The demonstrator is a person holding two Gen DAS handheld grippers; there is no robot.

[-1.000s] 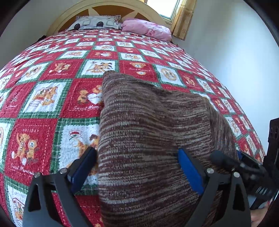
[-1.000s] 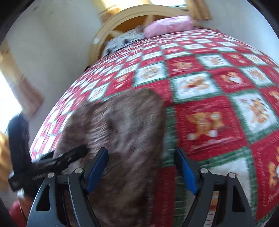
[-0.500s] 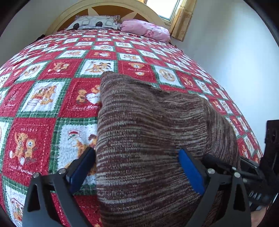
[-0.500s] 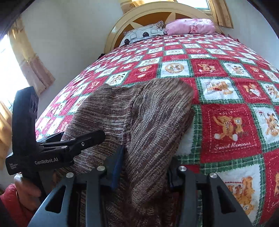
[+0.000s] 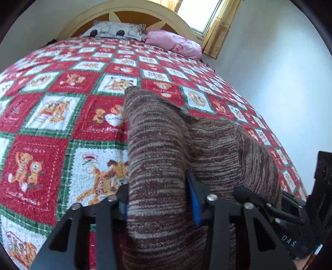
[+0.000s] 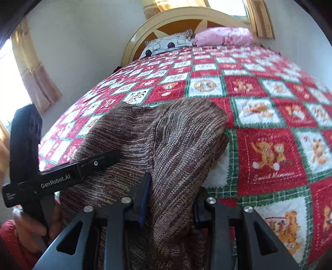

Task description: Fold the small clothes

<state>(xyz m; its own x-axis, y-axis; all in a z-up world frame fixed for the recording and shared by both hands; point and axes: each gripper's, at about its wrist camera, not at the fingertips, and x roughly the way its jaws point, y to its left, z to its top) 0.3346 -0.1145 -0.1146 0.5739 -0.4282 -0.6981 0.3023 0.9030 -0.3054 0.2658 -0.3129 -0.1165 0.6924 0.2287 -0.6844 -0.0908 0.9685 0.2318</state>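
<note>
Left wrist view: left gripper (image 5: 158, 199) pinched on a bunched fold of the brown striped knit garment (image 5: 166, 145), blue pads pressed into the fabric on both sides. The garment lies on the red, white and green teddy-bear quilt (image 5: 51, 135), near the bed's front edge, far end reaching toward the middle of the bed. Its left part rises as a ridge between the fingers; its right part lies lower. Right gripper (image 5: 269, 205) enters from the lower right, black fingers resting against the garment's right portion. Far end of the bed: grey patterned pillow (image 5: 116, 31), pink pillow (image 5: 174, 42) just beside it, arched cream headboard (image 5: 128, 10) behind them. Window with yellow curtain (image 5: 220, 31) at upper right.

Right wrist view: right gripper (image 6: 170, 199) clamped on a raised fold of the same knit garment (image 6: 176, 145), cloth squeezed between the fingers and hanging over them. The garment's right edge lifts off the quilt (image 6: 269, 135), white underside showing beneath. Left gripper (image 6: 93, 164), marked GenRobot.AI, comes in from the left with its finger lying on the garment's left half; this view doesn't show how it is set. The holder's hand (image 6: 31, 224) is partly visible at lower left. Grey pillow (image 6: 168, 44), pink pillow (image 6: 224, 36) and headboard (image 6: 166, 25) at the far end, curtain (image 6: 35, 68) at left.
</note>
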